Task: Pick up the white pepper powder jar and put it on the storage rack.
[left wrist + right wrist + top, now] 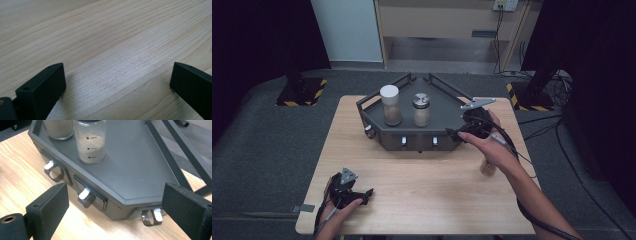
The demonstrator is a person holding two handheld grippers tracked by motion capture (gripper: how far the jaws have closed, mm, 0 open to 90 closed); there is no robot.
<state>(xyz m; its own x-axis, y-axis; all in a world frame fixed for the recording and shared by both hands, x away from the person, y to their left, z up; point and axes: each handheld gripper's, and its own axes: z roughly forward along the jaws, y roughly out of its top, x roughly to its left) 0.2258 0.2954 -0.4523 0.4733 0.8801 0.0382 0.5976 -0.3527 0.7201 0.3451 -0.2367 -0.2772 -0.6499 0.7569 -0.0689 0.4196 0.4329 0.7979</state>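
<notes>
A dark grey tray rack (447, 107) stands at the back middle of the wooden table. On it stand a jar with a white lid (390, 105) and a jar with a metal lid (421, 110), both holding pale brown powder. My right gripper (454, 133) hovers at the rack's front right corner, open and holding nothing. In the right gripper view its jaws (116, 188) frame the rack's front edge (100, 192), with the marked jar (90, 142) beyond. My left gripper (364, 194) rests low near the table's front left, open (117, 67) over bare wood.
Small metal clips (86, 196) with white tabs hang along the rack's front face. A blurred brownish jar-like thing (487, 167) stands on the table beside my right wrist. The table (422, 200) drops off to grey floor on all sides.
</notes>
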